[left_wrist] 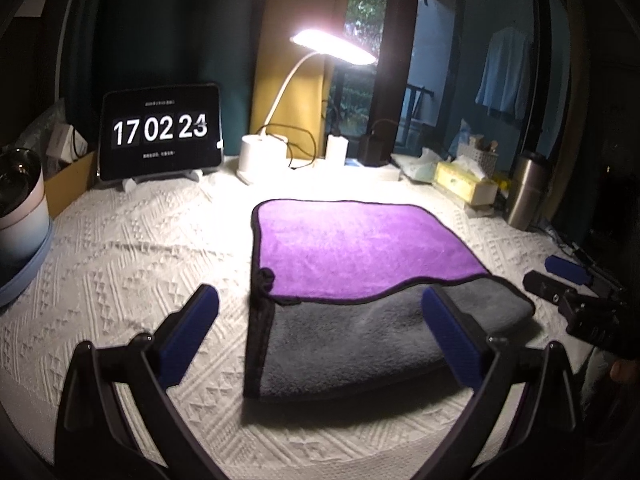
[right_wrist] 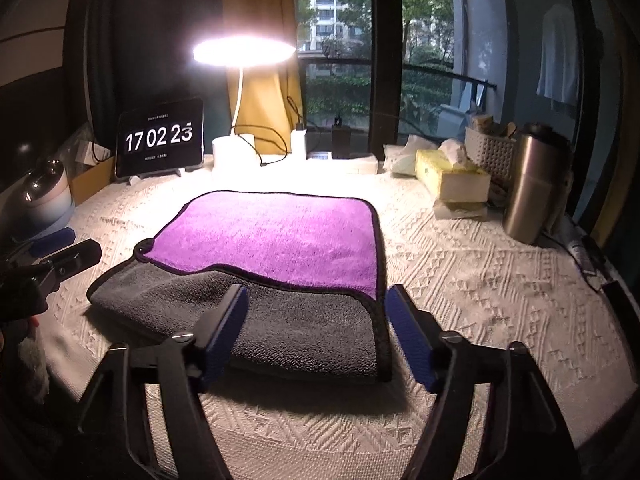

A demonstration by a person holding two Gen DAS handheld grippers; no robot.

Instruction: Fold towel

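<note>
A white cloth with a raised woven pattern [left_wrist: 132, 264] covers the table, lit by a white gooseneck desk lamp [left_wrist: 334, 46] at twelve o'clock, with a black tablet showing a flip clock [left_wrist: 160, 132] at ten o'clock and a dim window behind. The purple and grey microfibre towel with dark piping [left_wrist: 360, 248] lies flat mid-table, already doubled: the purple face shows on the far part, while a grey layer lies across the near part under a wavy, uneven purple edge. The left tongs [left_wrist: 320, 334] are spread wide and empty, hanging above the towel's near left corner; the right tongs [right_wrist: 316, 334] are likewise apart, holding nothing, above the near right corner. Judging by this, another fold is due, and it would go best if each tongs pinched all layers at its own corner, lifted together and level, and carried the near edge toward twelve o'clock so the piping lines up
</note>
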